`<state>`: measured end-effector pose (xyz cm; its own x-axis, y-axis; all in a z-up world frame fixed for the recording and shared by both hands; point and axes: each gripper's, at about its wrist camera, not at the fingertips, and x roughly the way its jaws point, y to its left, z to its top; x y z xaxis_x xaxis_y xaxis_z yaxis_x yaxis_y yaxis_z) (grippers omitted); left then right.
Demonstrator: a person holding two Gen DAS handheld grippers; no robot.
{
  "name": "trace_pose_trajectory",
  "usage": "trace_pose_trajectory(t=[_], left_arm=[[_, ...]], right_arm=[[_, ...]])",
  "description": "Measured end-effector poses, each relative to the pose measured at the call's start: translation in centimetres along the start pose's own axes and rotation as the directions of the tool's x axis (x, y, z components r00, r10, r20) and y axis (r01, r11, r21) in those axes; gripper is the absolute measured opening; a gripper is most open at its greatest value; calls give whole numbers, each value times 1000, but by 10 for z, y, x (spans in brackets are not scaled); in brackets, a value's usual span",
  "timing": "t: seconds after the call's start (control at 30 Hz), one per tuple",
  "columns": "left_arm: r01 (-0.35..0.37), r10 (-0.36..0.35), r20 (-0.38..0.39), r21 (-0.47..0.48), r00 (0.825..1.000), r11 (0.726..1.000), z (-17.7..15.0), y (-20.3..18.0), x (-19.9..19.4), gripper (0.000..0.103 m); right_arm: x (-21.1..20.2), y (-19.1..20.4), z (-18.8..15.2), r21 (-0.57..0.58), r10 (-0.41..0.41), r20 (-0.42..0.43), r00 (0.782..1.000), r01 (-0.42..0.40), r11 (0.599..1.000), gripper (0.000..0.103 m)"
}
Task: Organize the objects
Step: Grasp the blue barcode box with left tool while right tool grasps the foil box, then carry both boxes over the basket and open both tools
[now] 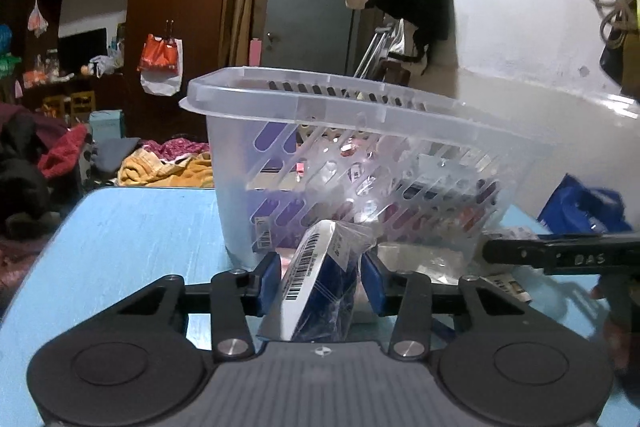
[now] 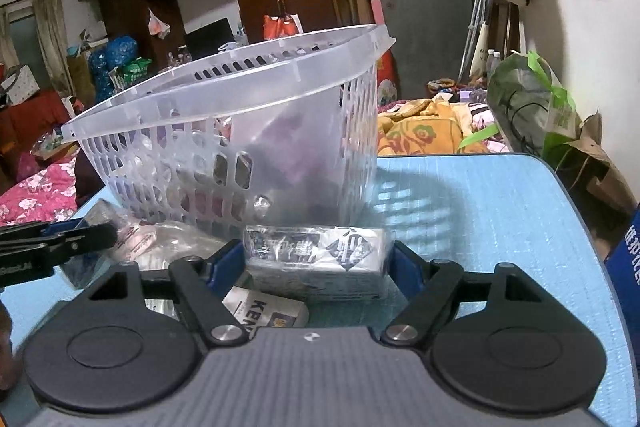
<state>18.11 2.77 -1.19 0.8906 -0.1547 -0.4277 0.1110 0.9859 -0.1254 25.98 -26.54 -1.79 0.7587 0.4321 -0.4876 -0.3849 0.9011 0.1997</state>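
On the blue table point(image 1: 132, 227), just in front of the clear basket point(image 1: 320, 107), the left gripper point(image 1: 322, 279) pinches a light, crinkly wrapped packet point(image 1: 316, 283) by its flat sides, while the right gripper point(image 2: 318, 267) brackets a stiff, slippery-looking wrapped box point(image 2: 316, 259) at its ends.

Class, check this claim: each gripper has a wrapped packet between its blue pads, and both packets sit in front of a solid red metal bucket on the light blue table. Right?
Not quite. The container is a clear slotted plastic basket, not a red metal bucket; both wrist views show it. The rest stands: left gripper and right gripper each have a wrapped packet on the light blue table.
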Motion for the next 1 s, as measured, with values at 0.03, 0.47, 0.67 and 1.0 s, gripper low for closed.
trace_pose_trajectory(t=[0.03, 0.47, 0.67, 1.0], left_arm=[[6, -6, 6, -7, 1000, 1000, -1, 2, -2, 46], [129, -116, 143, -85, 983, 988, -5, 19, -22, 42], [159, -141, 168, -101, 976, 982, -4, 23, -23, 41], [283, -233, 311, -127, 921, 951, 9, 28, -66, 40]], right_arm=[[0, 0, 0, -2, 0, 2, 1000, 0, 1000, 80], [-25, 1, -6, -8, 34, 131, 991, -34, 999, 80], [-42, -4, -11, 8, 63, 203, 977, -66, 998, 80], [-85, 2, -14, 14, 140, 302, 943, -151, 988, 80]])
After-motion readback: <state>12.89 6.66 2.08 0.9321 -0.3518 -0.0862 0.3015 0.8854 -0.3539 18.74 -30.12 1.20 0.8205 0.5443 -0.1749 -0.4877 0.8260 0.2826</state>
